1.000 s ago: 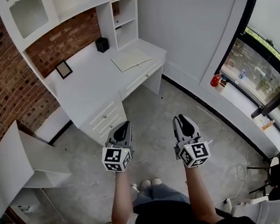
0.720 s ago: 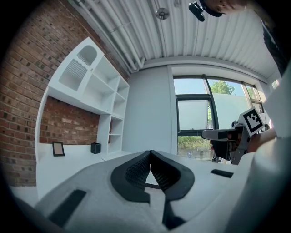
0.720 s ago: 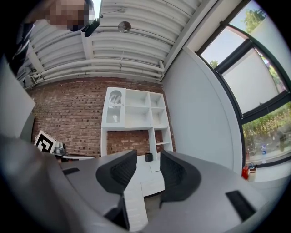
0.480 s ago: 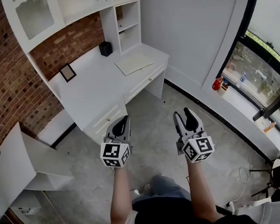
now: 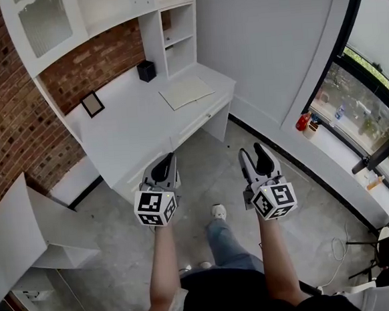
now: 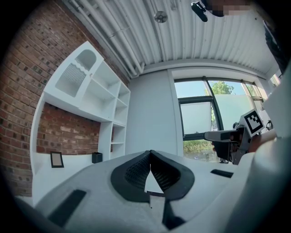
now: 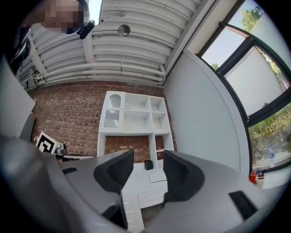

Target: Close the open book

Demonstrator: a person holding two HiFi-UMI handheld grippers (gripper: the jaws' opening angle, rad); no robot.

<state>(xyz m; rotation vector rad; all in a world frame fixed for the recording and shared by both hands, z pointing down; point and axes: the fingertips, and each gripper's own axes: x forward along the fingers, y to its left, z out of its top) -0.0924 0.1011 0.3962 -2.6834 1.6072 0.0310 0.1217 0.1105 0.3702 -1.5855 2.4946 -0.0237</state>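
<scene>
Right gripper (image 5: 255,155) has just been opening and now stands spread, with nothing between its jaws. Your left gripper (image 5: 164,164) is pressed together and empty. Both hang above the floor (image 5: 121,244), well apart from the counter (image 5: 128,126), where the book (image 5: 186,92) lies open. Nothing's done yet: you have the approach and the closing left.

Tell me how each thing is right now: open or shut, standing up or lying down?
left gripper: shut, nothing in it.
right gripper: open and empty; its jaws have just been opening.
book: lying flat on the desk, looks open.
picture frame: standing up against the brick wall.
black pot: upright at the back of the desk.
drawers: shut.
</scene>
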